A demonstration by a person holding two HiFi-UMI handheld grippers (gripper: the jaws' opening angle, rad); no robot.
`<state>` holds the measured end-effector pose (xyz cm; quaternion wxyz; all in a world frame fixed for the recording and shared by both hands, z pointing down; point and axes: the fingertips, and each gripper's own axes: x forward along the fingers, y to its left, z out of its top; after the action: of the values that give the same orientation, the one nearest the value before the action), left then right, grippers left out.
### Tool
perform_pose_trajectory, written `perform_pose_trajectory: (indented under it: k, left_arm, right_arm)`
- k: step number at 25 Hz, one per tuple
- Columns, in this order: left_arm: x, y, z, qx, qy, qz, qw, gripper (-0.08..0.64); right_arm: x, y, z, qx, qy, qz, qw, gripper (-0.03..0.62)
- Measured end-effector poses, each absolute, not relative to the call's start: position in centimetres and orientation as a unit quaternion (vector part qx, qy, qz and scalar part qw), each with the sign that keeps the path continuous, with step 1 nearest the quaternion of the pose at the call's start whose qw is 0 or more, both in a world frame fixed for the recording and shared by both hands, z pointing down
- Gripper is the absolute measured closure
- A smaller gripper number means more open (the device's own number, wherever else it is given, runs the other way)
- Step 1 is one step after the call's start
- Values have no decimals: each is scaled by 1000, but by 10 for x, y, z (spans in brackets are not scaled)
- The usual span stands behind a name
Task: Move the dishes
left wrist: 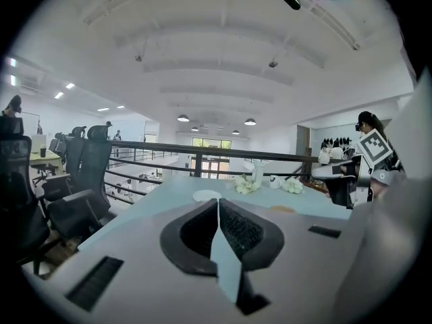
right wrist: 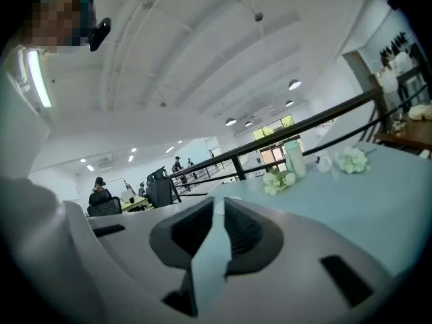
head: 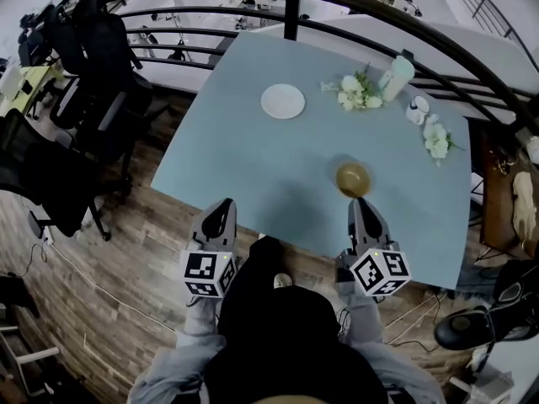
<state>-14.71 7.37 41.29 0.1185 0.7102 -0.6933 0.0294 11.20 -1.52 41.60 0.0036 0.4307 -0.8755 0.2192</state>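
Two marker cubes [head: 208,273] [head: 380,271] ride left gripper [head: 225,205], right gripper [head: 359,202].

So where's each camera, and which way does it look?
Head view: on the person's head, looking steeply down at the blue table; grey sleeves, left tool, right tool show.
Left gripper view: on the left tool, looking along its own shut jaws, across the table toward the railing.
Right gripper view: on the right tool, looking along its shut jaws toward the flowers.
Shared: all three show table and flowers.
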Motion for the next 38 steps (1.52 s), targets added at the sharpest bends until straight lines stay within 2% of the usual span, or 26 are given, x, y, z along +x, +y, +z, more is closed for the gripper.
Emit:
perform_pose_trajectory:
  k: [2,6,8,15,28,38]
  left_arm:
    - [-157,49,406,712,-692,27,114,538]
    - [-170,-1,394,724,-682,23,105,538]
    - [-173,-22,392,732,-673,24,104,538]
    - [-182,-78,399,751,-650,31,116,538]
    - [-207,-149,424,774,-616,38,140,538]
    - [-209,-169,434,772,-617,40,149,538]
  right_arm:
    - [102,-39,409,423,-878,223,-9,392]
    - [89,-81,398,433,-875,216,-13,251]
    - [85,-95,397,440,-872,216,-10,207]
    - [76,-130,403,457,-865,205,36,213]
    - [52,-181,413,469,-856,212,48,236]
    - [23,-242,413,396,-855,334,-1,252]
